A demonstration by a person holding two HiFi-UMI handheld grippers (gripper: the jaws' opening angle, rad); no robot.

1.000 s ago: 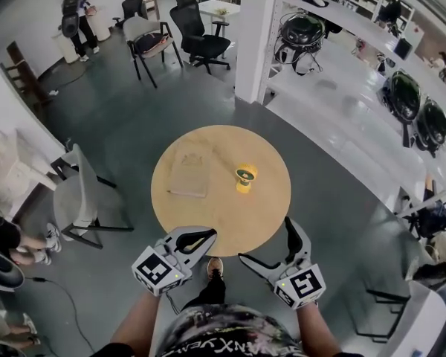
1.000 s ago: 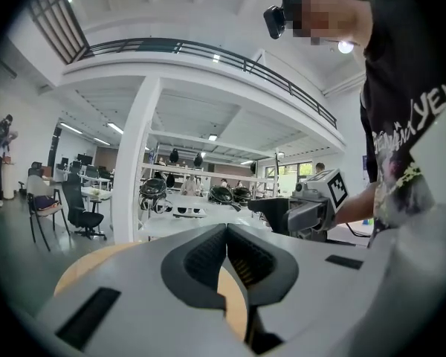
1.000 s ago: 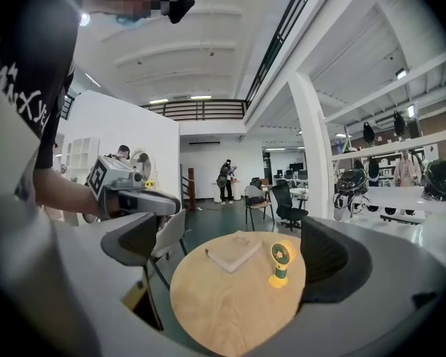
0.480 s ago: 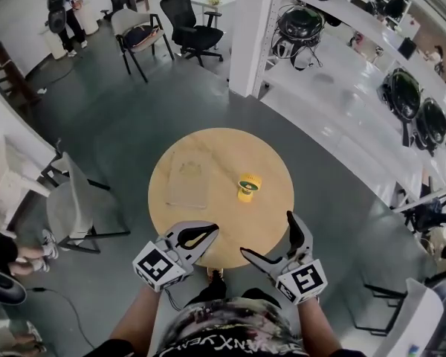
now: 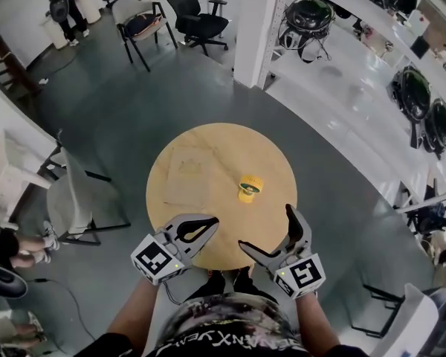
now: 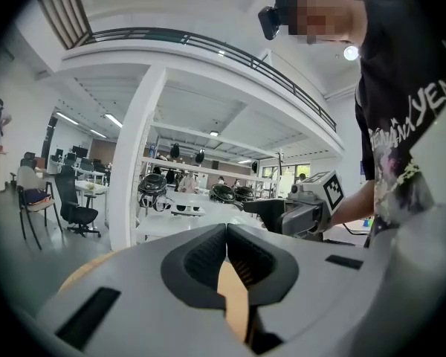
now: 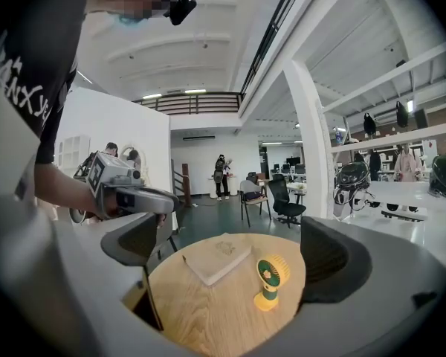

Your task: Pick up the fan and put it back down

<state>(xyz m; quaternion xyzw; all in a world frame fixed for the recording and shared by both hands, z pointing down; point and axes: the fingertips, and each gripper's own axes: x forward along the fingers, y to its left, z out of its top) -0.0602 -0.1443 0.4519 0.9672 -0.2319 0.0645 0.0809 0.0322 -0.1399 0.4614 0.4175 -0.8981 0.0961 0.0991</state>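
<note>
A small yellow fan with a green face stands upright right of centre on the round wooden table. In the right gripper view the fan stands apart from the jaws, closer to the right one. My right gripper is open over the table's near edge, short of the fan and empty. My left gripper hovers at the near left edge, shut on nothing, its jaws pressed together.
A flat pale pad lies on the table left of the fan. A grey chair stands left of the table. A white pillar and white shelving with round black devices stand behind and to the right.
Both grippers have edged slightly forward over the table's near edge. The fan and pad have not moved. Jaw states are unchanged.
</note>
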